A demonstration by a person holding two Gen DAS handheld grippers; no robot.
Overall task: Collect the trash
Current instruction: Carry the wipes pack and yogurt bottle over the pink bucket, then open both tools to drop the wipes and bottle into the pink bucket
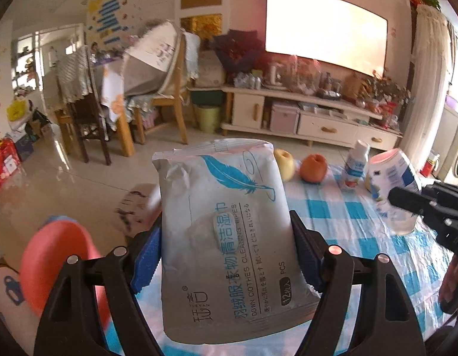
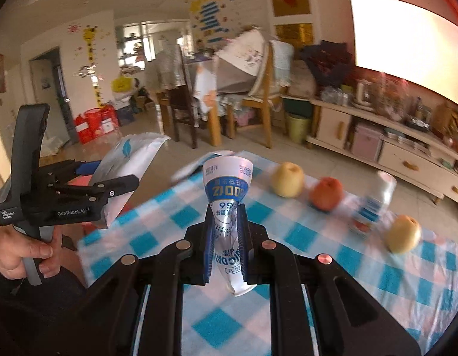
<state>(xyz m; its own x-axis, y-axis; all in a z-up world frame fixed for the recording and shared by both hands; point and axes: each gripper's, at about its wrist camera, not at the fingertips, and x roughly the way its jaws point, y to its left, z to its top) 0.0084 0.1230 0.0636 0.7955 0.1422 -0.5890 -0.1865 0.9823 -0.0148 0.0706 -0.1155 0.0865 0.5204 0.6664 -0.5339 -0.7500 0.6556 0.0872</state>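
Left tongs point(image 1: 226, 255) clamped on a grey wipes pack point(image 1: 229, 237) with a blue feather print, held upright off the near left edge of the bench point(image 1: 362, 237); blue pads press both sides of the pack. Right tongs point(image 2: 226, 249) closed tight on a crushed white-and-blue bottle point(image 2: 227, 195), squeezed flat at the grip, wide end pointing far, held above the checked blue-white cloth. In the right wrist view the left tongs sit off to the left with the pack sticking out of them, the person's hand point(image 2: 21, 252) on the handle. On the bench, far side: yellow apple point(image 2: 287, 179), red apple point(image 2: 326, 193) just right of it, a small white bottle point(image 2: 374, 201) standing further right (blurred), another yellow apple point(image 2: 402, 233) nearer right. Pink bin point(image 1: 50, 264) down on the floor at left of the bench, partly hidden by the left tongs.
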